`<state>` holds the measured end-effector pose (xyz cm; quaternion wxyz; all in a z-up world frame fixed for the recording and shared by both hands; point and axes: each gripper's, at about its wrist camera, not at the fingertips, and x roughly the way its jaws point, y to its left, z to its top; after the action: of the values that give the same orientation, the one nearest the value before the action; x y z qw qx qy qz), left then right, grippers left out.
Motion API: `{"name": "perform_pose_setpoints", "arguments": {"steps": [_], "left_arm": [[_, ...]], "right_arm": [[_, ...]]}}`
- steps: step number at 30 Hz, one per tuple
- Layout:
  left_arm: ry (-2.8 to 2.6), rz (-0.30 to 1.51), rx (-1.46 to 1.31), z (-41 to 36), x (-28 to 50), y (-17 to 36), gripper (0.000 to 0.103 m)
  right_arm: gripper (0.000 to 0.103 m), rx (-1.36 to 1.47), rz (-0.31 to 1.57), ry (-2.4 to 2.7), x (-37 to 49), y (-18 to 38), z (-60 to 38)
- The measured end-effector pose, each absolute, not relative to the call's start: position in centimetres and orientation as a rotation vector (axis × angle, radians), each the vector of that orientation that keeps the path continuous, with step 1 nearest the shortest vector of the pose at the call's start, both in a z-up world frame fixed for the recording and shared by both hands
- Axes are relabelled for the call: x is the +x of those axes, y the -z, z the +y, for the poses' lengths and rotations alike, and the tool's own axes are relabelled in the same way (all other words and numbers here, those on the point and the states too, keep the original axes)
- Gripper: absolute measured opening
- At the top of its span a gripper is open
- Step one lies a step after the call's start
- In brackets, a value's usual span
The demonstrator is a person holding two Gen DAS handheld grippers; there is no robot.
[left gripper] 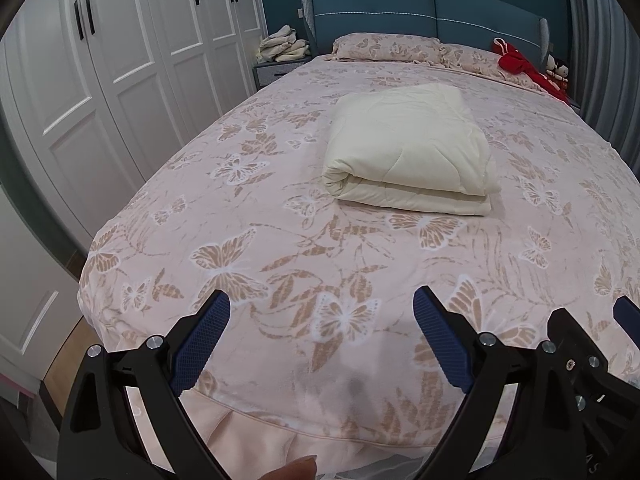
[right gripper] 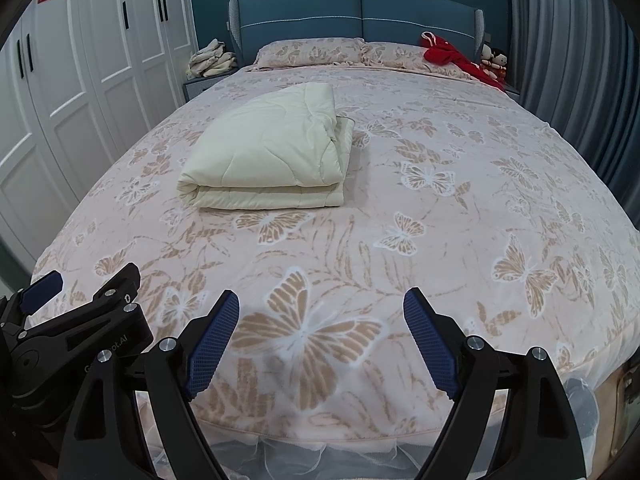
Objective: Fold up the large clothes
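A wide bed covered by a pale pink bedspread printed with tan butterflies (left gripper: 280,216) fills both views, backed by a blue padded headboard (right gripper: 360,12) and flanked by tall white panelled wardrobe doors (left gripper: 120,60). On the bedspread lies the cream quilted comforter, folded into a thick rectangular bundle (left gripper: 408,148), its rounded fold facing the foot of the bed. It sits well apart from both grippers, out beyond their fingertips, nothing touching it. The left gripper (left gripper: 322,334) hangs over the foot edge with its blue textured pads (left gripper: 202,344) spread wide and empty. The right gripper (right gripper: 320,340) beside it is likewise spread wide, holding nothing. A crumpled red garment (right gripper: 456,58) lies by the pillows
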<state>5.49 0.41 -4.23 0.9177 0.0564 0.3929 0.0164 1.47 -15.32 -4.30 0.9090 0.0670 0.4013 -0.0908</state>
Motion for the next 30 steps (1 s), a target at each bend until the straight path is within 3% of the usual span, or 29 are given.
{"name": "perform_pose_setpoints", "arguments": {"steps": [30], "left_arm": [[-0.051,0.786,0.112,0.09,5.24,3.63,0.09]], "right_arm": [[0.083,0.141,0.821,0.185,1.23,4.48,-15.56]]}}
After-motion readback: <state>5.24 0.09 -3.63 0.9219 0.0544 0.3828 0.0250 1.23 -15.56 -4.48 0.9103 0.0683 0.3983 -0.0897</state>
